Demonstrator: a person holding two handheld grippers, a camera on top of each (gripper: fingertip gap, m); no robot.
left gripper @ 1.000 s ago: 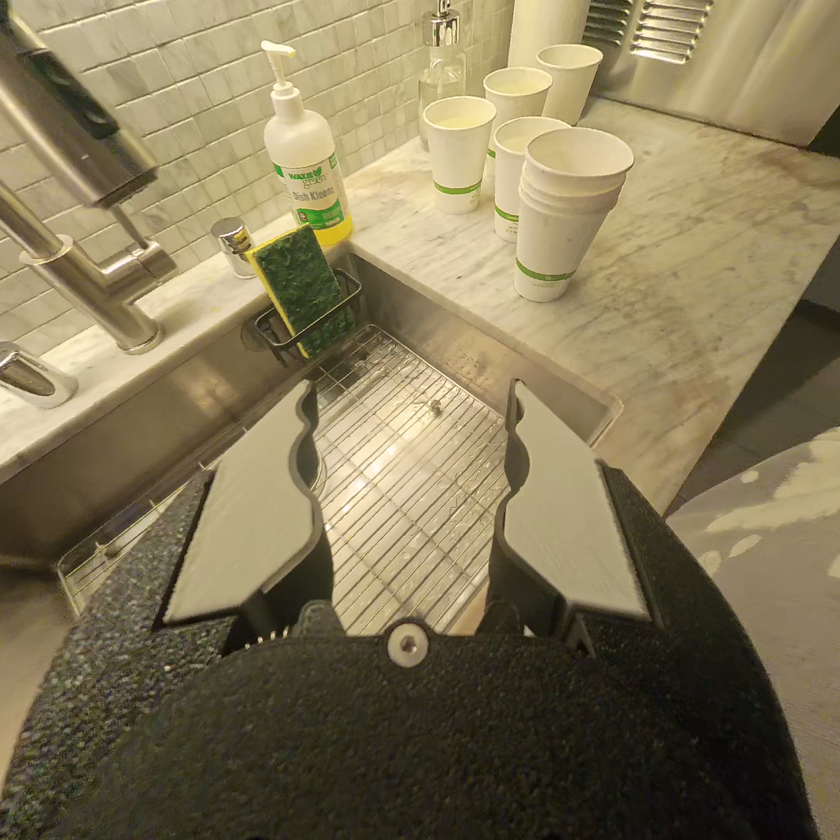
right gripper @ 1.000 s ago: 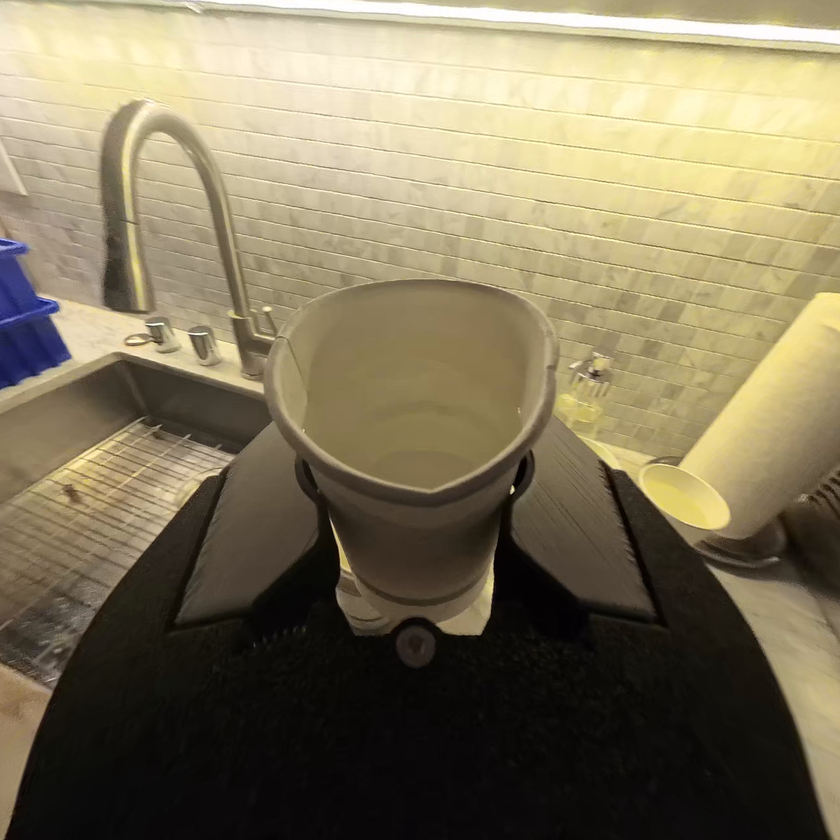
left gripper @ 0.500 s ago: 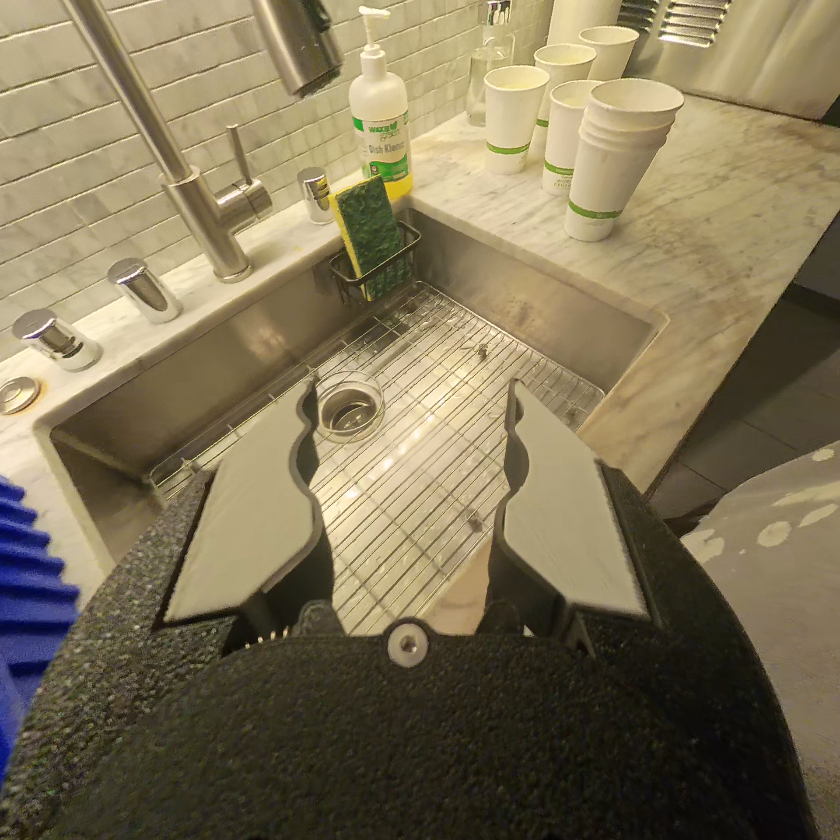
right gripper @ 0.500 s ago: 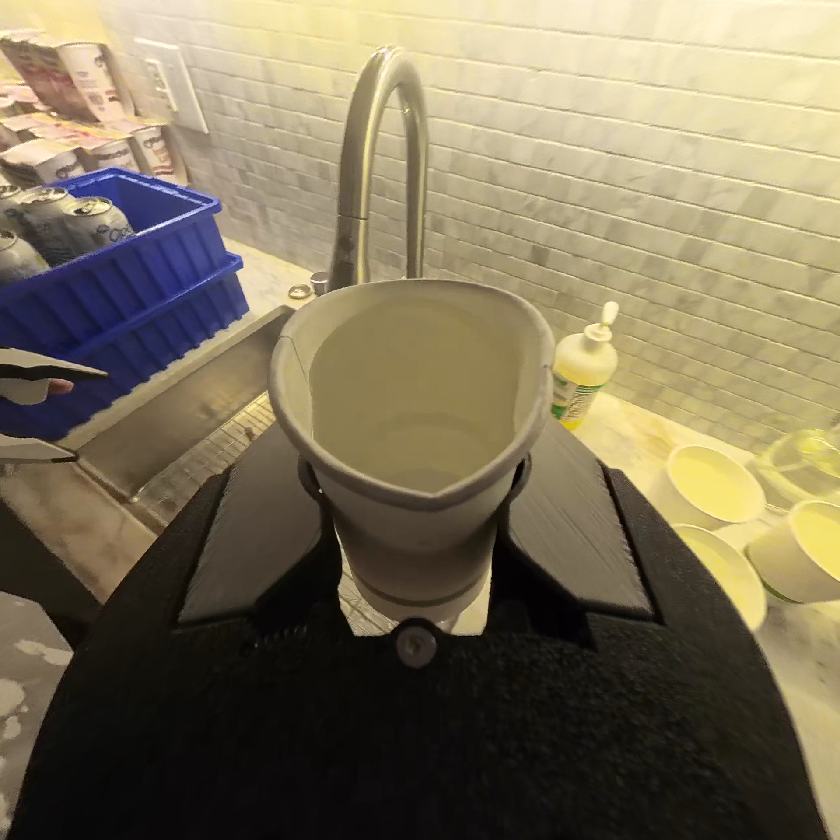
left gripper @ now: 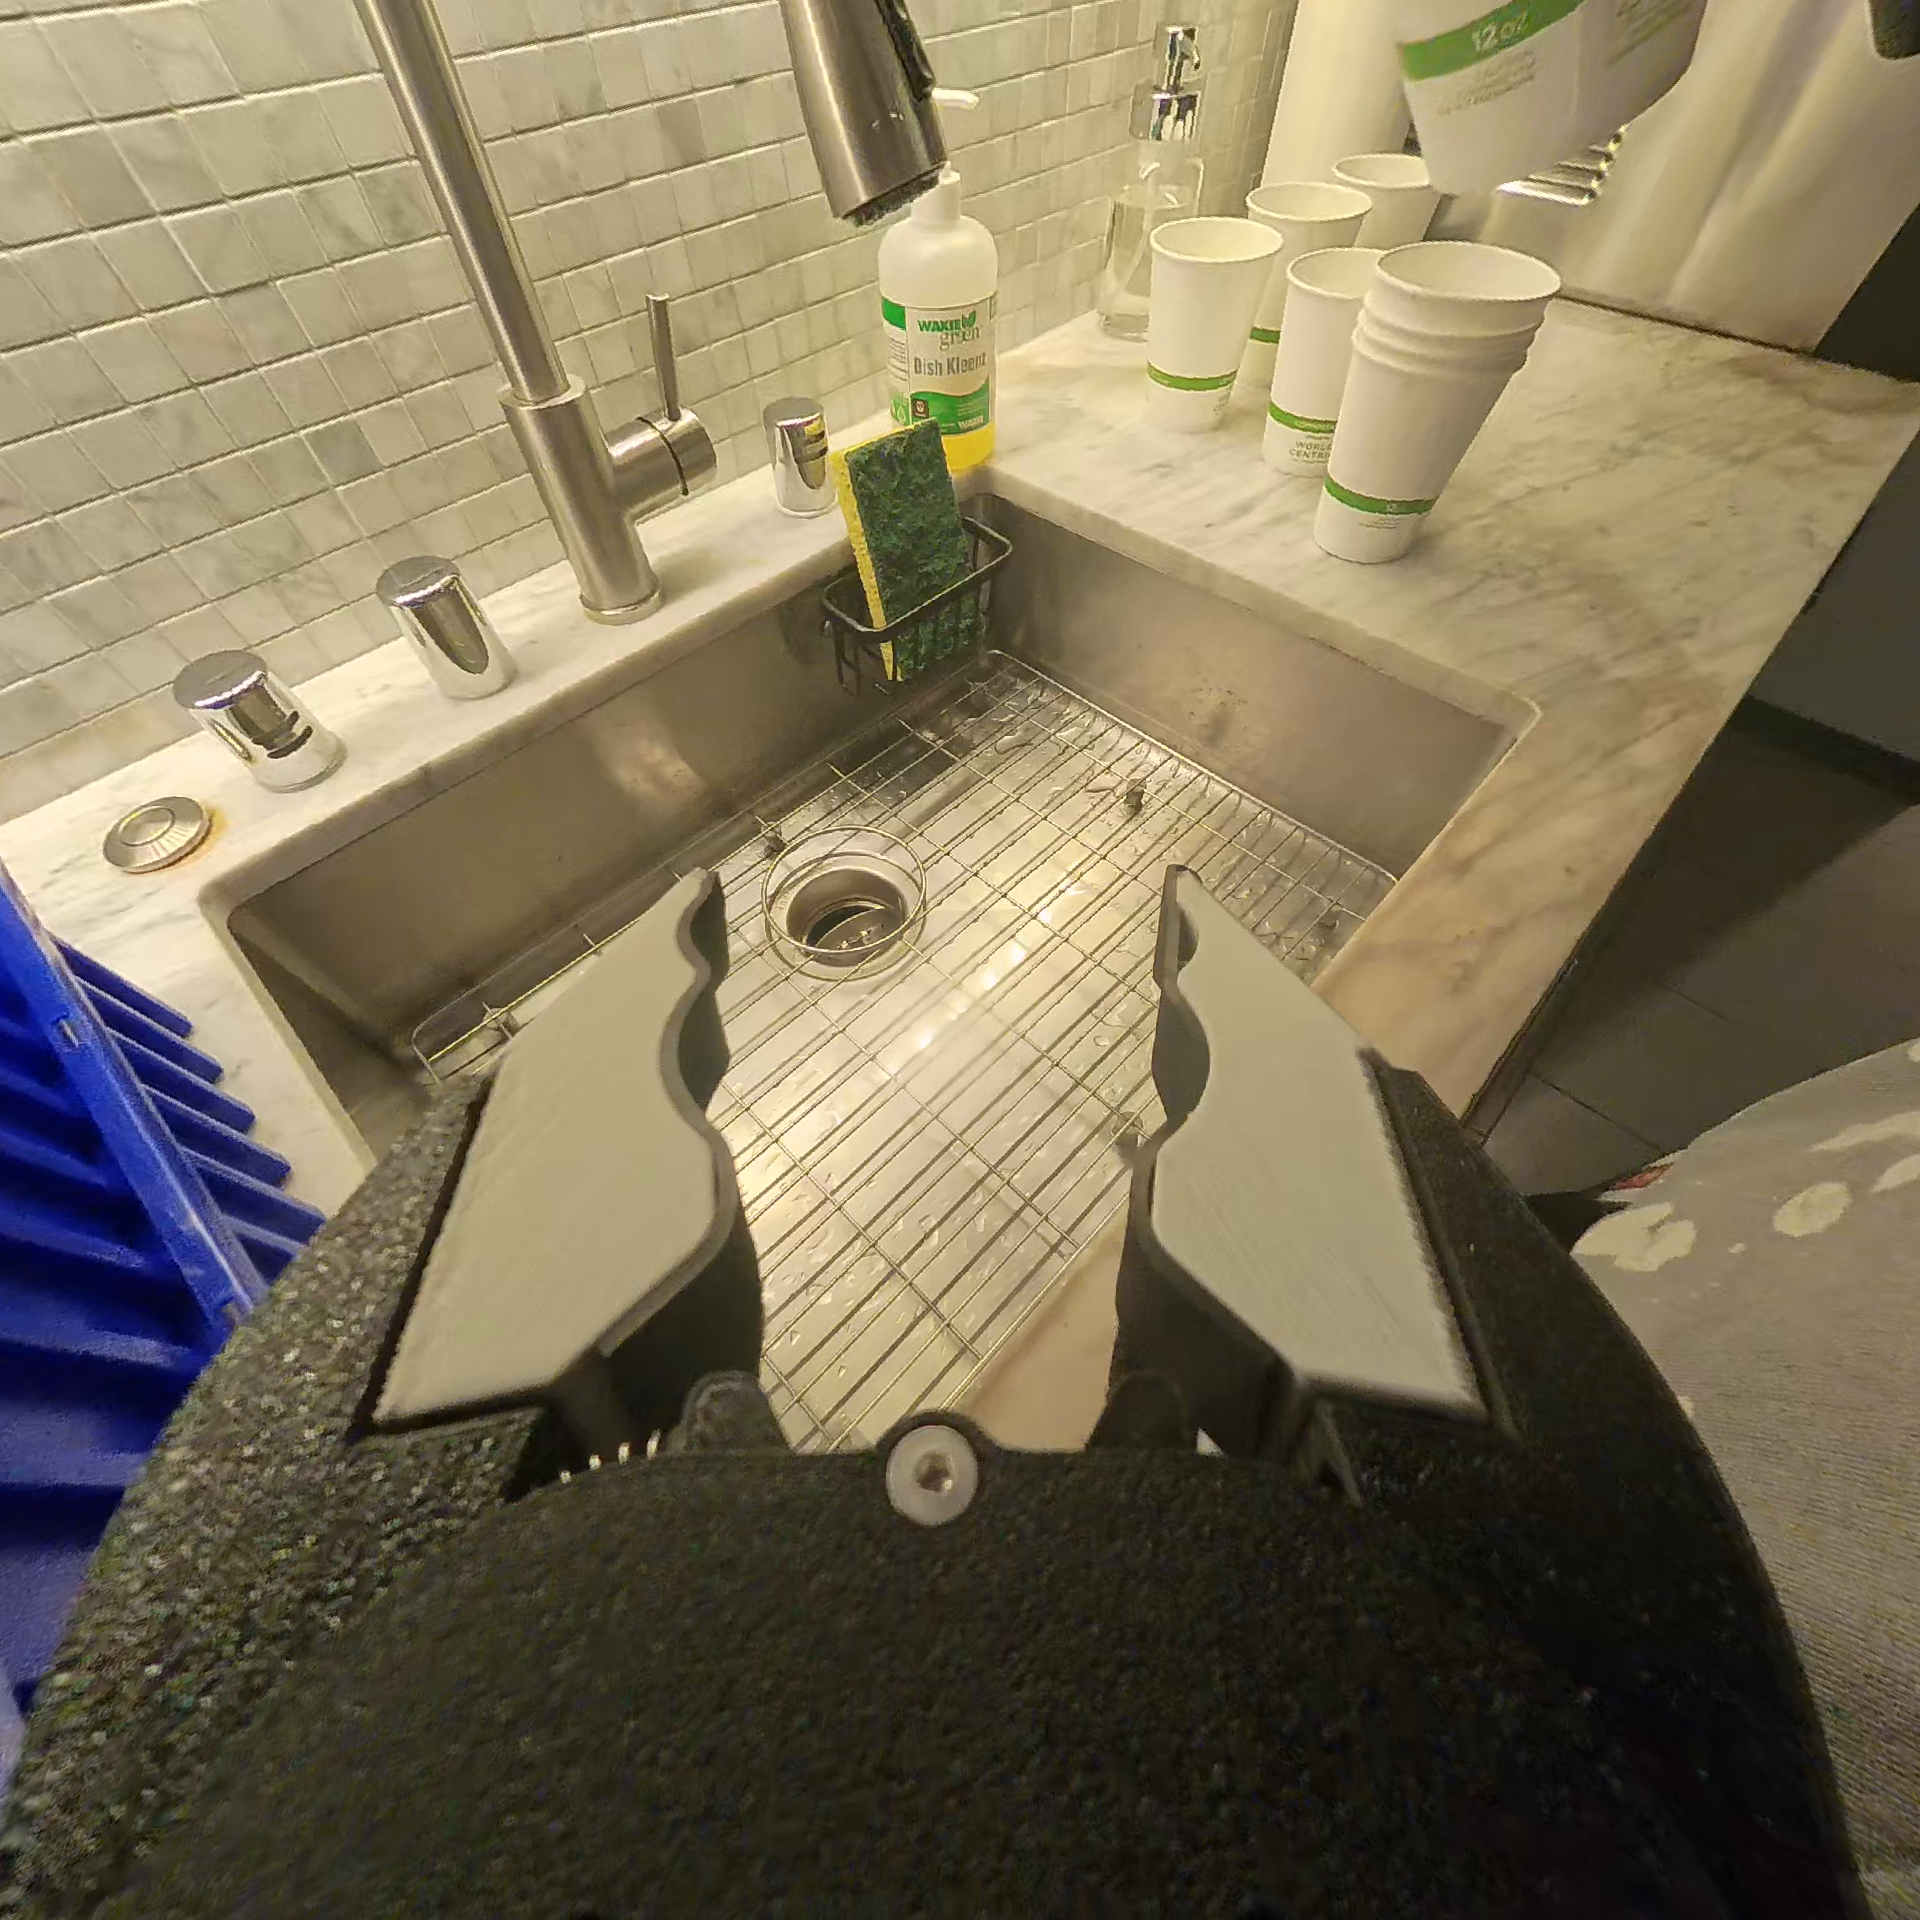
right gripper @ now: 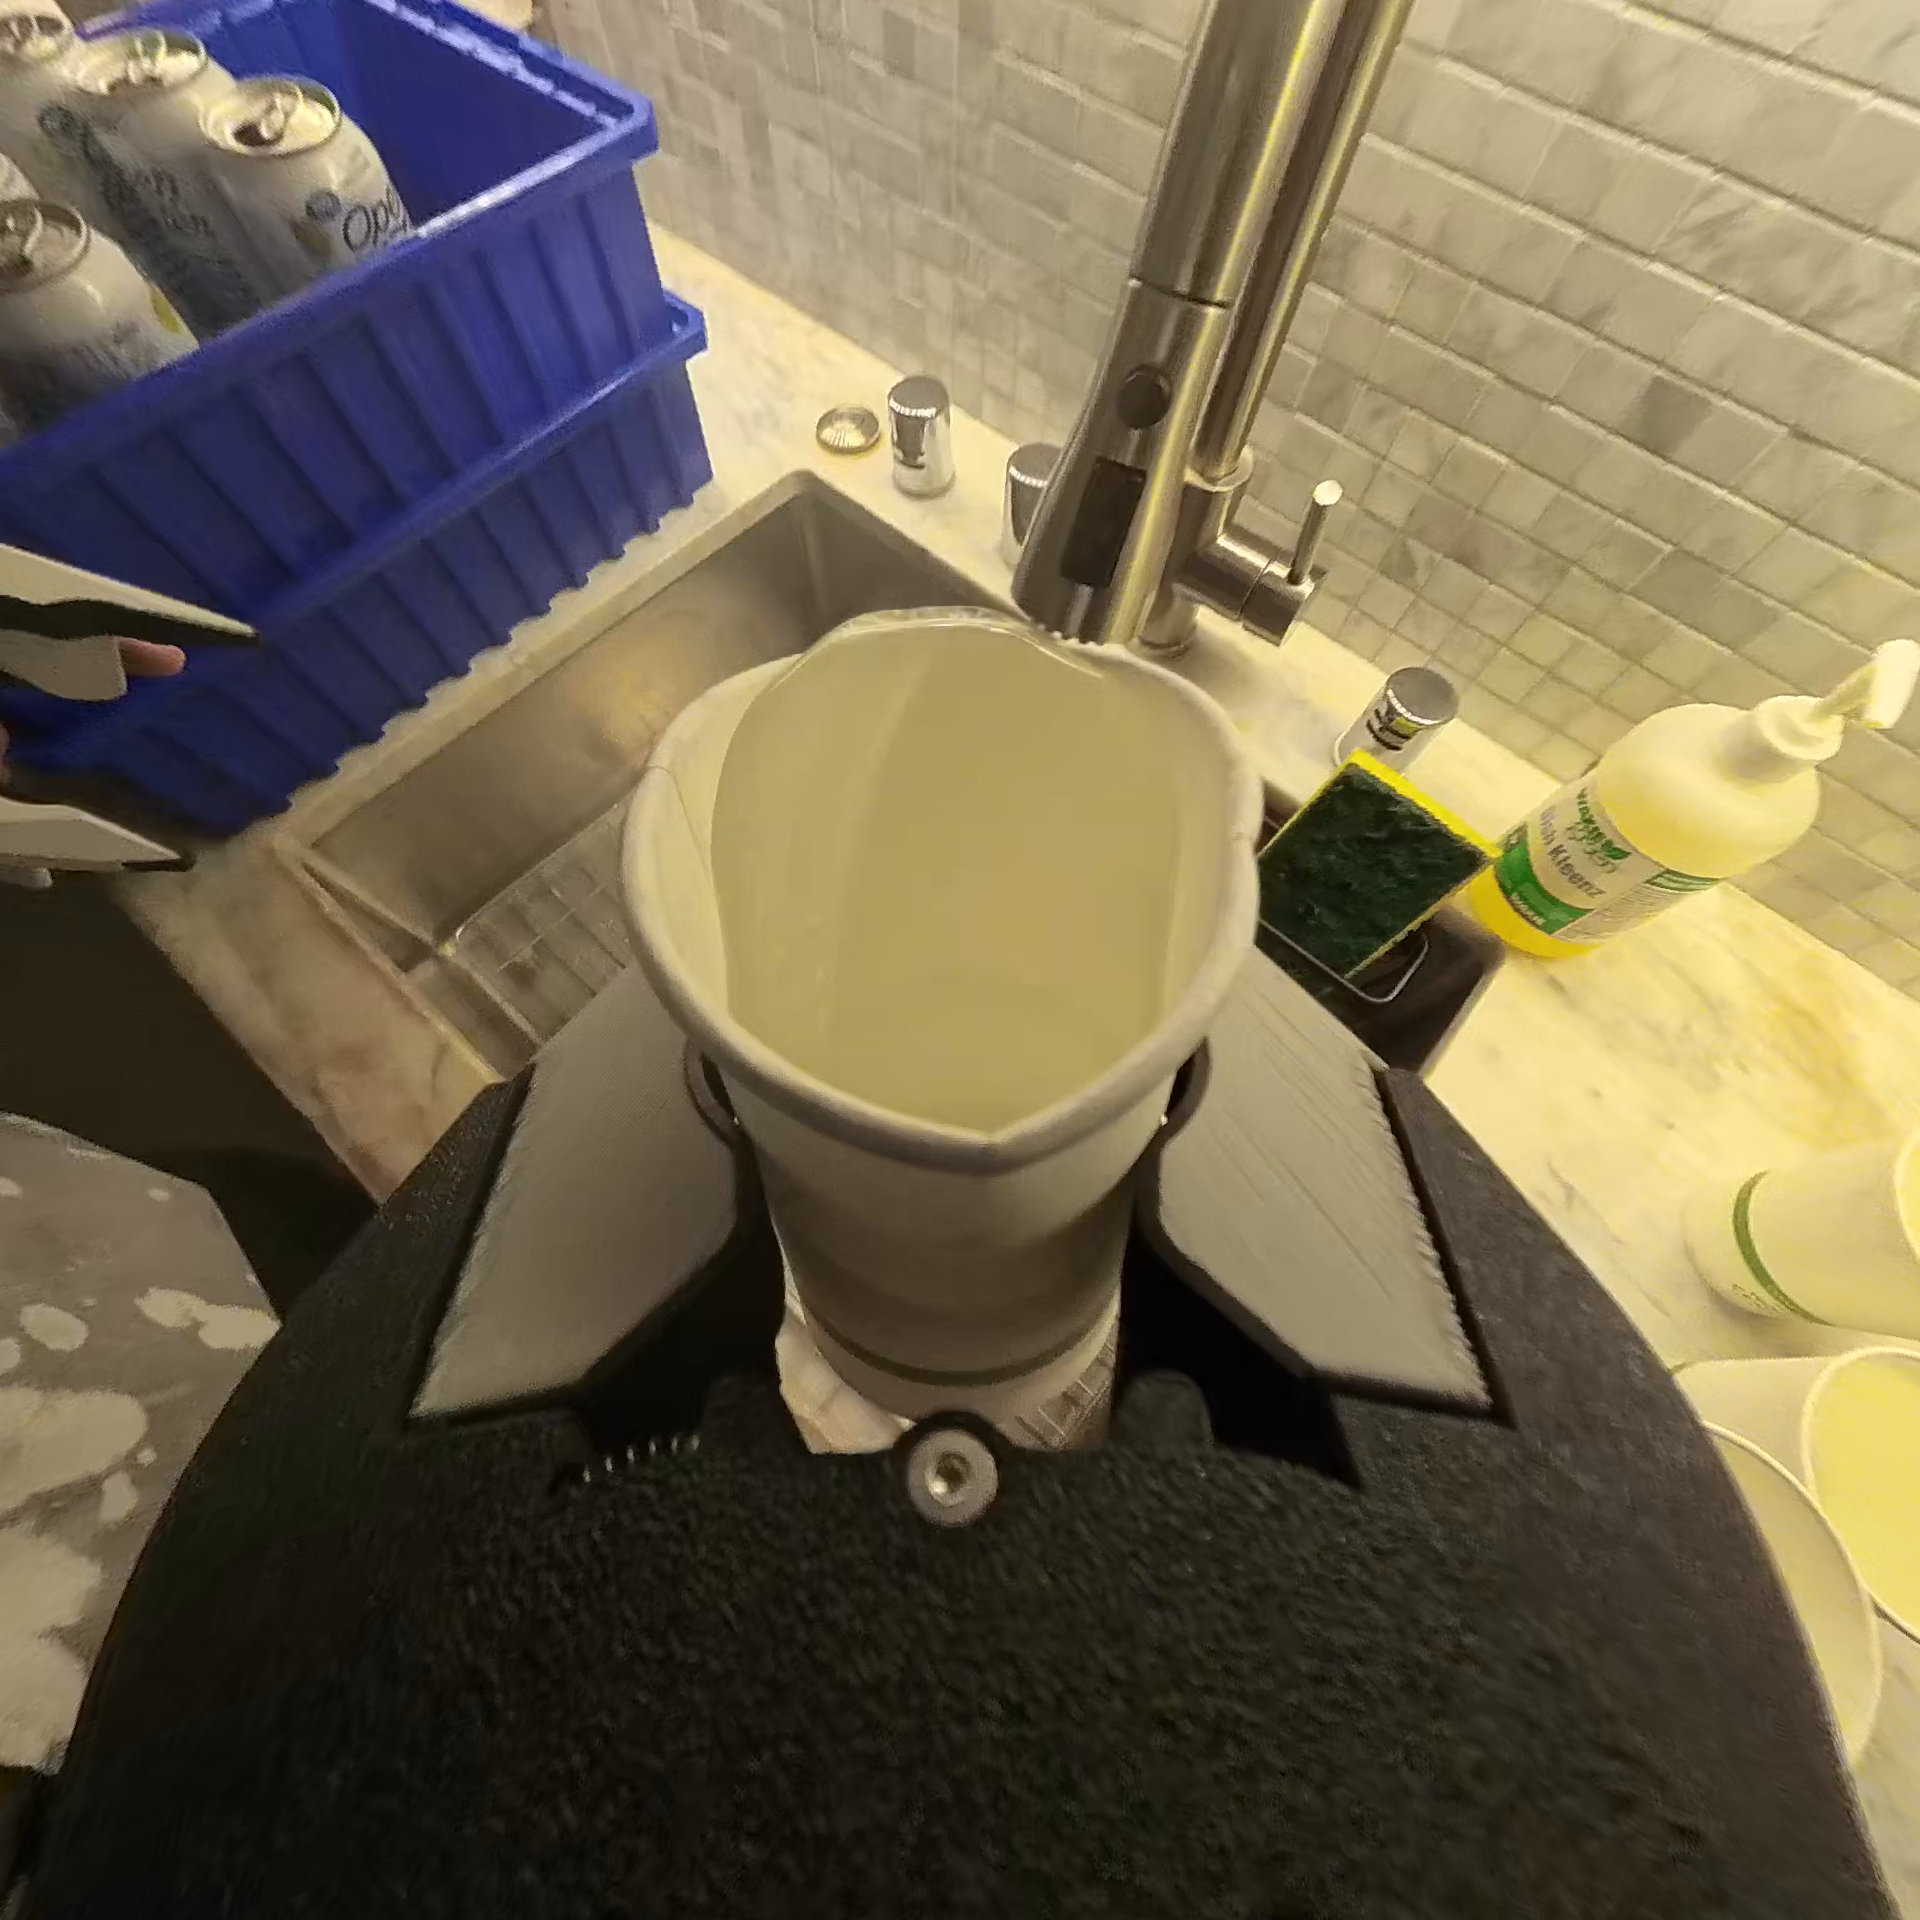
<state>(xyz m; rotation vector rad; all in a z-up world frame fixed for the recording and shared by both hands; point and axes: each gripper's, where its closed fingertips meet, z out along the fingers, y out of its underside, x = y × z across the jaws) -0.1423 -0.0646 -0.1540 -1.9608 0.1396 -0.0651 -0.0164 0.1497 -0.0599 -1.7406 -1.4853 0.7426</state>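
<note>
My right gripper [right gripper: 945, 1070] is shut on a white paper cup [right gripper: 935, 862], squeezing it out of round. The cup holds pale liquid that reaches its far rim, and it is tipped forward over the steel sink [right gripper: 582, 707], just below the faucet's spray head [right gripper: 1101, 520]. The same cup shows at the top right of the left wrist view [left gripper: 1507, 94]. My left gripper [left gripper: 940, 904] is open and empty, held above the wire grid [left gripper: 935, 1122] in the sink, near the drain [left gripper: 844, 902].
Stacked blue bins [right gripper: 364, 416] holding cans stand left of the sink. A green sponge [left gripper: 904, 540] sits in a black caddy beside a dish soap bottle [left gripper: 940, 312]. Several paper cups [left gripper: 1413, 405] stand on the marble counter [left gripper: 1610, 582] at the right.
My right gripper has carried the cup left to the sink and tipped it down under the faucet. My left gripper has pulled back and turned left, showing more of the sink.
</note>
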